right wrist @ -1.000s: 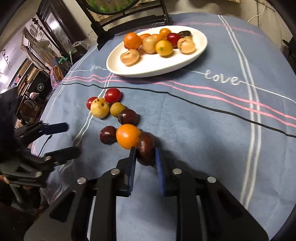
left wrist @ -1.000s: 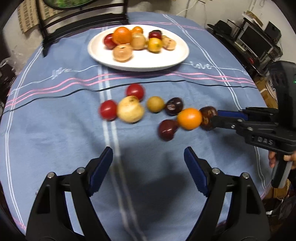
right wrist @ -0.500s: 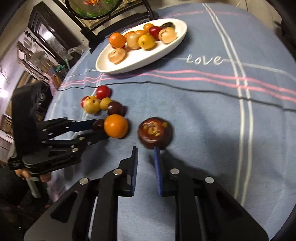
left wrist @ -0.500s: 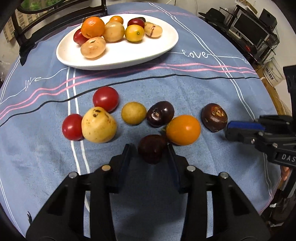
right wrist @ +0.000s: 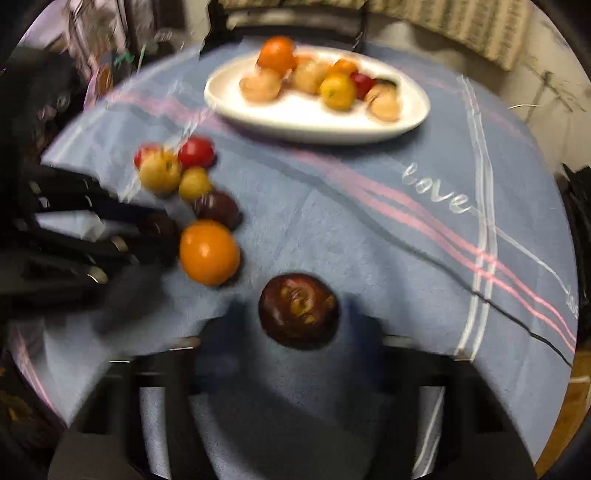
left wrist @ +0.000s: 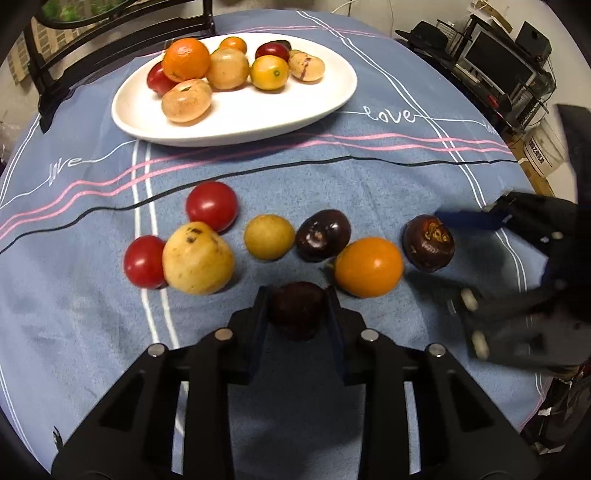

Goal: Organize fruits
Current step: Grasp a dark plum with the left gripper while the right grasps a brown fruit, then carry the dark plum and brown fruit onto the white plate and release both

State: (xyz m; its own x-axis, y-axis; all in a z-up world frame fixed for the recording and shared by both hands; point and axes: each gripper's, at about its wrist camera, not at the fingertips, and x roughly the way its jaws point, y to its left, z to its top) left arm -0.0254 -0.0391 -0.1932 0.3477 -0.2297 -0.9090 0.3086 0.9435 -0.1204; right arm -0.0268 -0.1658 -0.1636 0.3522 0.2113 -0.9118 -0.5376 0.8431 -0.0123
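My left gripper [left wrist: 296, 308] is shut on a dark maroon fruit [left wrist: 296, 310] just above the blue cloth. Beside it lie an orange fruit [left wrist: 368, 266], a dark plum [left wrist: 322, 235], a small yellow fruit [left wrist: 269, 237], a large yellow fruit [left wrist: 197, 257] and two red tomatoes [left wrist: 211, 206]. A dark brown fruit with tan marks [left wrist: 428, 242] lies to the right. My right gripper [right wrist: 295, 332] is open, blurred, with that fruit [right wrist: 298, 311] between its jaws. A white plate [left wrist: 295, 107] with several fruits stands at the back.
The round table is covered by a blue cloth [left wrist: 369, 177] with pink, white and black stripes. A black chair [left wrist: 110, 33] stands behind the plate. Shelves with electronics [left wrist: 509, 66] are at the right. The table edge drops off at the right.
My left gripper closed fully on the maroon fruit. My right gripper opened wide and swung around the dark brown fruit, which stays on the cloth.
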